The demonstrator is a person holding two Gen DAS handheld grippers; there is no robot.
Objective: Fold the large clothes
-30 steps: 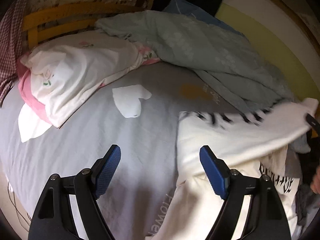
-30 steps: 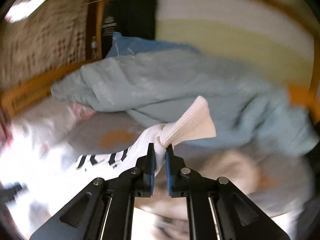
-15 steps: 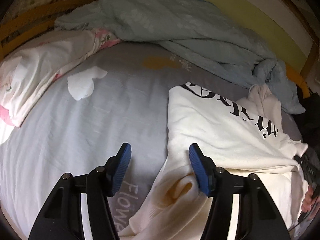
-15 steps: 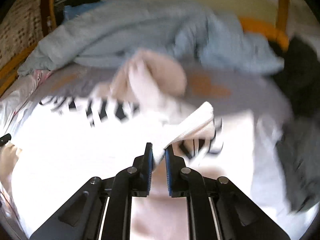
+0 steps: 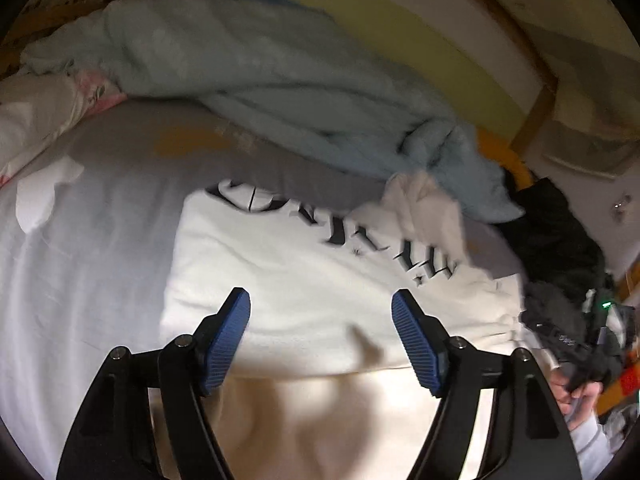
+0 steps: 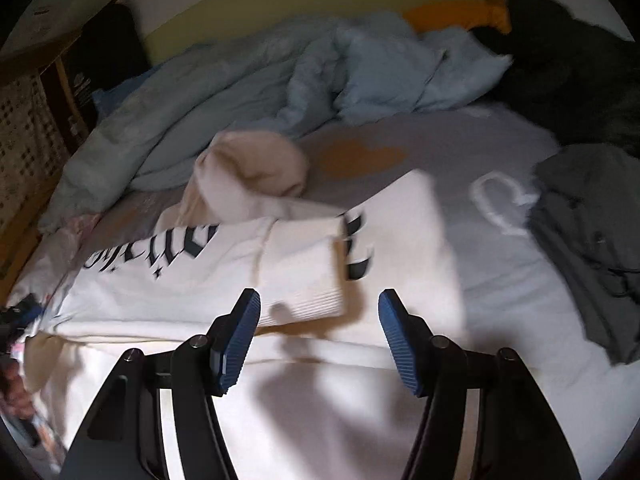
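The cream cotton sweatshirt with black lettering (image 6: 168, 292) lies below the opening right gripper (image 6: 318, 336), its ribbed cuff (image 6: 308, 280) just above centre (untouched).

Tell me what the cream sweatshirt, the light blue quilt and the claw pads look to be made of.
Cream sweatshirt: soft matte knit, probably cotton fleece, going by the ribbed cuff. Light blue quilt: thin matte woven fabric, likely padded, since it bunches in puffy folds. Pads: blue ridged rubber or plastic, on glossy black plastic arms.
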